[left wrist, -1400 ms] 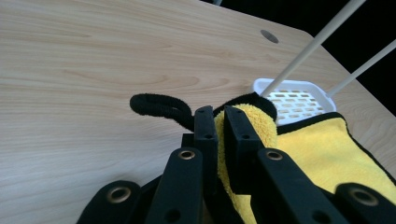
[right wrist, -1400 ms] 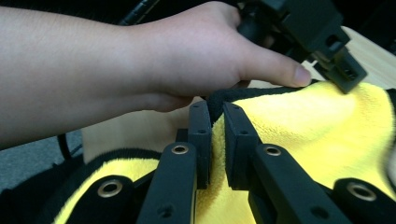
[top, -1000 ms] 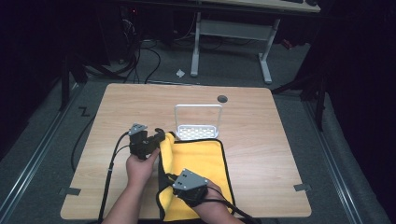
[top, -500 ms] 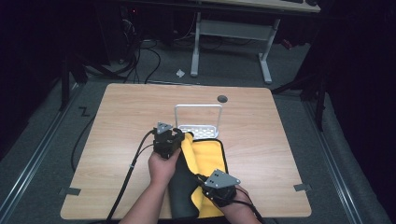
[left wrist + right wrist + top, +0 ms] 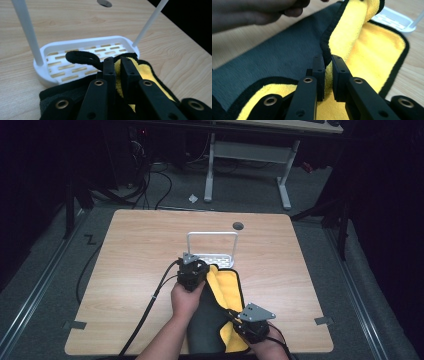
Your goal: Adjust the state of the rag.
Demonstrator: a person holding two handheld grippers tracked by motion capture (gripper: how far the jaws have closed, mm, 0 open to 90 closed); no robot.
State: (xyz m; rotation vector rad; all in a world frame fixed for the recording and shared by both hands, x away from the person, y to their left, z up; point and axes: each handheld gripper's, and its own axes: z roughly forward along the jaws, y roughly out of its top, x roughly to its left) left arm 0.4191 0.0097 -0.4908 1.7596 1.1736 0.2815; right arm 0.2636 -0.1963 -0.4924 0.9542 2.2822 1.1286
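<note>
A cloth, yellow (image 5: 225, 282) on one face and dark grey (image 5: 207, 325) on the other with black trim, lies partly folded at the table's near middle. My left gripper (image 5: 201, 266) is shut on the cloth's far edge, right beside the white rack (image 5: 215, 258). In the left gripper view the jaws (image 5: 117, 66) pinch yellow cloth (image 5: 146, 72), and a black loop (image 5: 80, 57) rests over the rack's slotted tray (image 5: 82, 46). My right gripper (image 5: 234, 314) is shut on the near edge. In the right gripper view the jaws (image 5: 328, 68) clamp the trimmed fold (image 5: 347, 37).
The wooden table (image 5: 125, 270) has a round cable hole (image 5: 238, 226) behind the rack. The left gripper's cable (image 5: 150, 307) trails over the near left. A person's hand (image 5: 249, 12) hovers over the dark cloth. A white desk frame (image 5: 245, 155) stands on the floor beyond.
Both grippers have moved to the right with the cloth's edge held. The left part has turned over, so the dark face now covers much of the yellow.
</note>
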